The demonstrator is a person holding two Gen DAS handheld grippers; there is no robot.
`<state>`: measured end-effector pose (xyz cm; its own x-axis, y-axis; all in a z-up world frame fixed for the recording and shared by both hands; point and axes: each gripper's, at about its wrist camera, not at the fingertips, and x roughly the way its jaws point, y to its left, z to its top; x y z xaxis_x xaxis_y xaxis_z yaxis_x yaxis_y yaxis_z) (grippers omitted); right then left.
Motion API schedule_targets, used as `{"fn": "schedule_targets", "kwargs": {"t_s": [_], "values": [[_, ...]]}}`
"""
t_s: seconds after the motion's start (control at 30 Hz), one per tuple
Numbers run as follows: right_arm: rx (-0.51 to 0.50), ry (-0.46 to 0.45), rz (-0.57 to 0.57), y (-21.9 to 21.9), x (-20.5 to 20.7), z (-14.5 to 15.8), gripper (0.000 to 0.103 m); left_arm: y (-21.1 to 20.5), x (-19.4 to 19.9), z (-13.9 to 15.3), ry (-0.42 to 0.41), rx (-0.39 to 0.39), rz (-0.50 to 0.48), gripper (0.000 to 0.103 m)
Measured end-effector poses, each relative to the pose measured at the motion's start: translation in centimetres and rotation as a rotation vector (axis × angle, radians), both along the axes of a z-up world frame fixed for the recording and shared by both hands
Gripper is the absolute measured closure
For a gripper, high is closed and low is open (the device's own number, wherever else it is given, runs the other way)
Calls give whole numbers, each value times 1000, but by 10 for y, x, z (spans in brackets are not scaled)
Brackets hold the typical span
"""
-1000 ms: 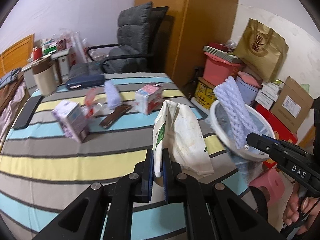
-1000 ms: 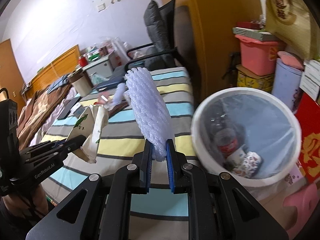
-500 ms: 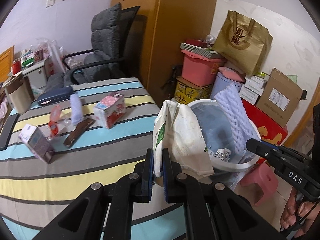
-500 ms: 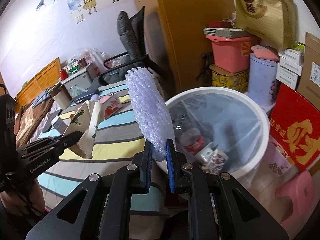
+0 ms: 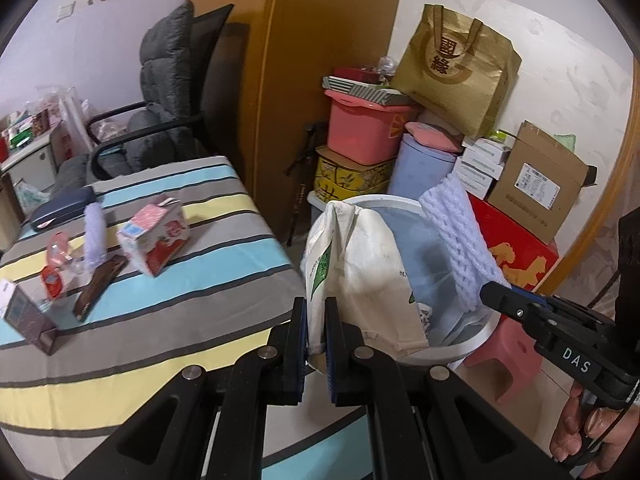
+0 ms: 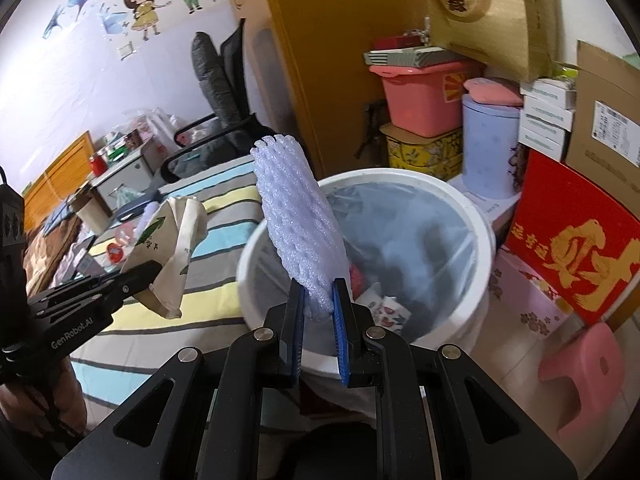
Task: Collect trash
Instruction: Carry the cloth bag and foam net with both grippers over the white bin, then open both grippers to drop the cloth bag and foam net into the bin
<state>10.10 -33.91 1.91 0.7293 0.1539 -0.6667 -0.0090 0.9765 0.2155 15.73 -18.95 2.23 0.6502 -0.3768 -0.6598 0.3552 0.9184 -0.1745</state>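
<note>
My left gripper (image 5: 316,320) is shut on a crumpled white paper bag (image 5: 360,272) with green print, held up at the near rim of the white trash bin (image 5: 476,336). My right gripper (image 6: 318,304) is shut on a white foam net sleeve (image 6: 300,232) that stands upright over the bin (image 6: 486,240), which has a clear liner and several bits of trash inside. In the right wrist view the left gripper (image 6: 150,270) and its paper bag (image 6: 172,240) hang left of the bin. In the left wrist view the right gripper (image 5: 486,292) holds the foam sleeve (image 5: 460,244).
On the striped bed (image 5: 168,296) lie a red-and-white carton (image 5: 154,240), another foam sleeve (image 5: 94,232), a brown wrapper (image 5: 98,284), a dark carton (image 5: 26,316). Behind the bin stand boxes, a pink tub (image 5: 366,132), a gold bag (image 5: 456,68). A pink stool (image 6: 580,372) sits beside it.
Both grippers have swung from over the bed toward the bin, each keeping its grip. The paper bag now hangs at the bin's rim and the foam sleeve stands over its opening.
</note>
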Motion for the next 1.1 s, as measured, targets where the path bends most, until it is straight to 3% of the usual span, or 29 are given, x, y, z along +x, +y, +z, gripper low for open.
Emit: {"fn": "schedule_targets", "kwargs": {"t_s": [0.57, 0.67, 0.8, 1.1], "values": [[-11, 80, -70, -22, 8, -16, 85, -58, 36, -27, 63, 9, -116, 95], [-14, 82, -66, -23, 9, -18, 81, -62, 40, -30, 69, 6, -128, 95], [-10, 76, -69, -24, 9, -18, 64, -65, 42, -31, 62, 4, -144, 89], [-12, 74, -61, -22, 10, -15, 63, -55, 39, -28, 55, -9, -135, 82]]}}
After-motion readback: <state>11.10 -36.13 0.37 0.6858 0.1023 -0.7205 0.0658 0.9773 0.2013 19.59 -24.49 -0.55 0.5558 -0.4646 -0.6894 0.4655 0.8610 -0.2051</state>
